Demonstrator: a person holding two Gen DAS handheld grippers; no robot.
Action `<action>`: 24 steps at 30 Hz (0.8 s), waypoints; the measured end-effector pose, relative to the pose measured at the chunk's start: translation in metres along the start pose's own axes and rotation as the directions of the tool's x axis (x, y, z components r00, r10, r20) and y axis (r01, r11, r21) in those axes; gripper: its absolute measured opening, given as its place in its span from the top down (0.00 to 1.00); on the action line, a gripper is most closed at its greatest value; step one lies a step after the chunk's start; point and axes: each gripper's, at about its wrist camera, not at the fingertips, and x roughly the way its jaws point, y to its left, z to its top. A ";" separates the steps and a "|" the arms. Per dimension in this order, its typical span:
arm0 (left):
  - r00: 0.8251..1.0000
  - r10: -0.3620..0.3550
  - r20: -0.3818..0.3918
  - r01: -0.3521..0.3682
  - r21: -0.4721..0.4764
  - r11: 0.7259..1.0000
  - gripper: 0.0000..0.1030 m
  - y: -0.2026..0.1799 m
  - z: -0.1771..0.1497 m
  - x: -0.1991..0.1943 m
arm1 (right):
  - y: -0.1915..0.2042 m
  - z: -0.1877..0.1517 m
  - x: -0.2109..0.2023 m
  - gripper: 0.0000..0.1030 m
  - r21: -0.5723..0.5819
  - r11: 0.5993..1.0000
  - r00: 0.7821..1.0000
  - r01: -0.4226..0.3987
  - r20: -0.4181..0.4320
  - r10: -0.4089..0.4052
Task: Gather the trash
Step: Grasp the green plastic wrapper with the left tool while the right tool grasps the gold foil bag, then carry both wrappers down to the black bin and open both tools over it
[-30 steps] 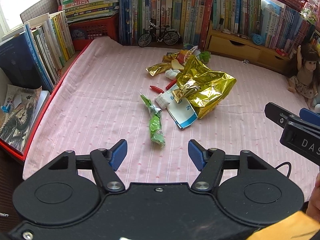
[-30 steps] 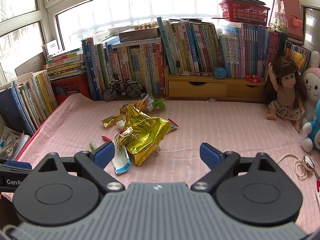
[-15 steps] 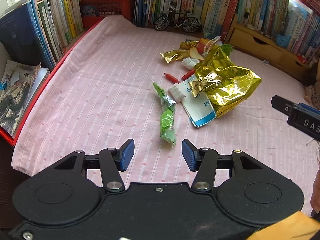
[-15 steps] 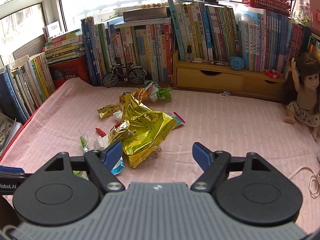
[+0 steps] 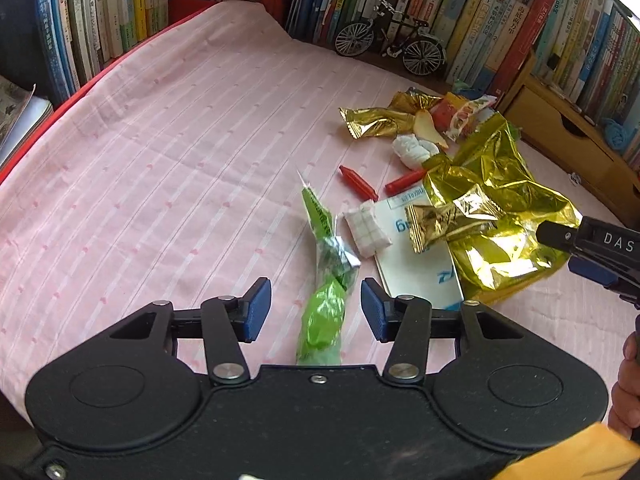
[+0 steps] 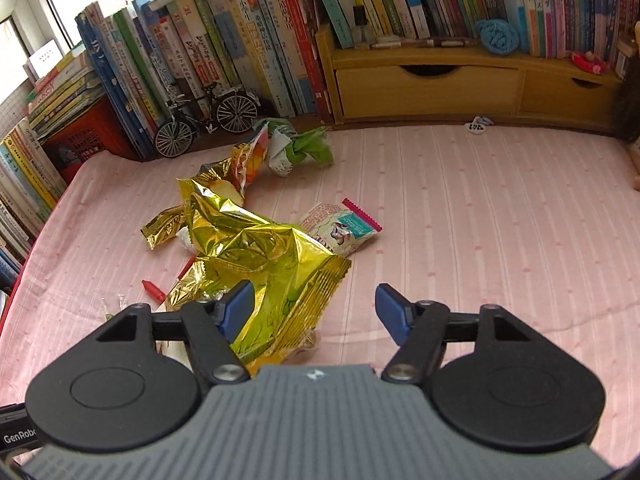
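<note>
Closing in: both grippers have dropped toward the litter since a second ago, and the pile now fills far more of each view.
Left gripper (image 5: 316, 306): fingers about half open and closing; green wrapper (image 5: 322, 312) lies between the pads, not yet pinched.
Right gripper (image 6: 314, 310): fingers wide, closing; corner of the large gold foil bag (image 6: 264, 280) sits between them, left pad over the foil, no grip seen.
Surface: pink striped cloth (image 5: 160, 152) over the worktop.
Mid-field trash: folded white paper (image 5: 366, 230), small gold sachet (image 5: 452, 216) on the bag, blue-and-white packet (image 5: 416, 272), two red pieces (image 5: 358, 182).
Far trash: small gold wrapper (image 5: 374, 122), printed snack wrappers (image 6: 344, 230), green-and-white wrapper (image 6: 298, 150).
Background: model bicycle (image 6: 206, 118), books (image 6: 240, 40).
Meaning: first pickup judged imminent on both sides; nothing collected yet.
</note>
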 end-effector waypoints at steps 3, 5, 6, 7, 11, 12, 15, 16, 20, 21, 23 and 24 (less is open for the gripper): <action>0.998 0.008 0.057 -0.010 0.036 0.999 0.52 -0.009 0.006 0.015 | 0.001 0.003 0.016 0.42 0.027 0.999 0.999 -0.025 -0.038 0.026; 0.998 -0.006 0.058 0.003 0.054 0.999 0.51 -0.014 0.009 0.024 | 0.003 0.003 0.020 0.56 0.026 0.999 0.998 -0.040 -0.055 0.042; 0.999 -0.011 0.053 0.008 0.059 0.998 0.51 -0.016 0.010 0.028 | 0.004 0.003 0.019 0.58 0.024 0.999 0.997 -0.039 -0.060 0.040; 0.999 -0.008 0.036 0.005 0.065 0.998 0.51 -0.018 0.011 0.033 | 0.005 0.002 0.017 0.61 0.028 0.999 0.997 -0.045 -0.055 0.046; 0.997 0.038 -0.073 -0.034 0.044 0.998 0.56 -0.021 0.013 0.052 | 0.006 0.000 0.004 0.72 0.033 0.998 0.998 -0.052 -0.041 0.053; 0.995 0.050 -0.084 -0.047 0.037 0.998 0.57 -0.021 0.012 0.055 | 0.006 0.000 -0.001 0.73 0.028 0.999 0.998 -0.046 -0.032 0.047; 0.995 0.071 -0.064 -0.068 0.051 0.996 0.69 -0.023 0.008 0.055 | 0.005 -0.003 -0.018 0.79 0.015 1.000 1.000 -0.019 0.006 0.019; 0.996 0.069 -0.064 -0.065 0.057 0.996 0.72 -0.024 0.008 0.055 | 0.004 -0.004 -0.024 0.80 0.008 1.000 1.000 -0.008 0.019 0.008; 0.999 0.047 -0.029 -0.045 0.072 0.996 0.75 -0.026 0.005 0.043 | -0.001 -0.008 -0.041 0.82 0.003 1.000 0.998 0.021 0.057 -0.021; 0.999 0.046 -0.011 -0.045 0.085 0.995 0.75 -0.027 0.005 0.038 | -0.002 -0.009 -0.045 0.82 0.008 1.000 0.998 0.023 0.064 -0.024; 0.999 0.039 0.019 -0.041 0.106 0.994 0.75 -0.031 0.004 0.028 | -0.006 -0.011 -0.054 0.82 0.019 1.000 0.997 0.021 0.076 -0.022; 0.999 0.035 0.028 -0.038 0.111 0.993 0.75 -0.032 0.003 0.023 | -0.008 -0.011 -0.058 0.82 0.026 1.000 0.997 0.017 0.080 -0.019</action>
